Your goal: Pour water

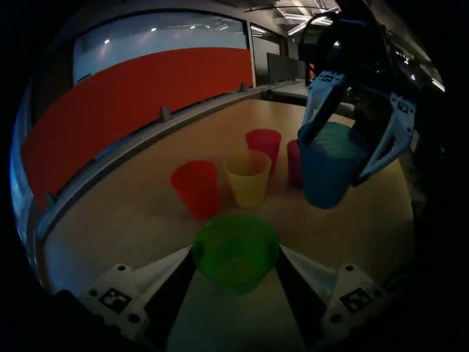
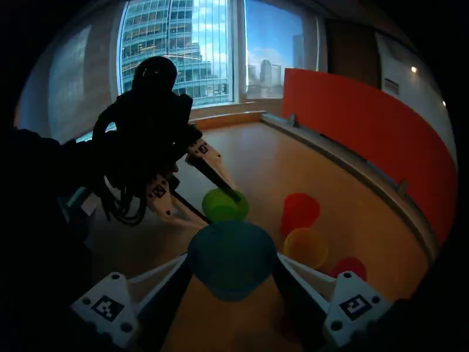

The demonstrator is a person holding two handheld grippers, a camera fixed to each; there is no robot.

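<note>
- While the left gripper clamps the green cup by its sides in the left gripper view, with its fingers closed only to the cup's width, the right gripper farther off grips the blue cup the same way, raised over the wooden table and leaning slightly.
- The pour looks about to start. Bring the blue rim over the green mouth, keep the green cup level, and tip slowly so the stream lands inside.
- A red cup, a yellow cup and a pink cup stand between the two held cups, so steer wide of them. A second pink cup is half hidden behind the blue one.
- In the right gripper view, the blue cup sits pinched between that gripper's own fingers. It is dim and blurred, so I cannot tell whether it holds water.
- Just beyond it, the left gripper carries the green cup. The hand behind it is a dark silhouette against the window, with no detail to read.
</note>
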